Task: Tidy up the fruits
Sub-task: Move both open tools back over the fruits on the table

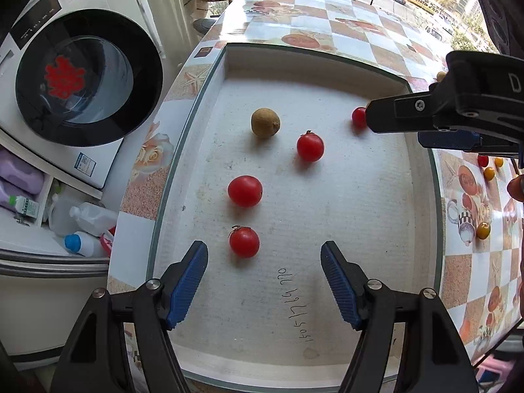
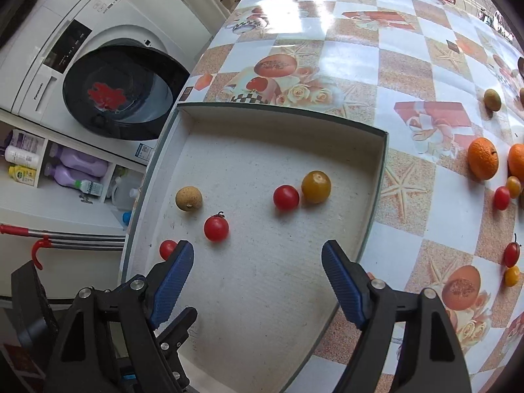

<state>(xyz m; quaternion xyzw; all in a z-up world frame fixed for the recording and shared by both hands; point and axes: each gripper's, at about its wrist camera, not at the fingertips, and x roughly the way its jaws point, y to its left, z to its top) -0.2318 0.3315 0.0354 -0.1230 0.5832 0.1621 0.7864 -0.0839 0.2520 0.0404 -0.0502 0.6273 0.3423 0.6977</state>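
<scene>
Beside the washing machine (image 2: 108, 75), loose fruit on the table (image 2: 409, 216) lies right of the right gripper (image 2: 257, 281), both grippers' jaws apart, the left gripper (image 1: 263, 283) farther off.

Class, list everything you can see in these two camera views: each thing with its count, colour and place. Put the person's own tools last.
Tray: one, white, shallow, on the table.
Red cherry tomatoes in tray: four in the left wrist view, one half hidden by the right gripper.
Yellow tomato: one, in tray, touching a red one.
Brown longan in tray: one, far left part.
Oranges: two, on the table right of the tray.
Loose small fruit: red, yellow and brown, on the table at right.
Table: one, checked floral cover.
Washing machine: one, white, dark door, at left.
Bottles: several, purple and white, shelf under the machine.
Left gripper: open, over the tray.
Right gripper: open, over the tray.
</scene>
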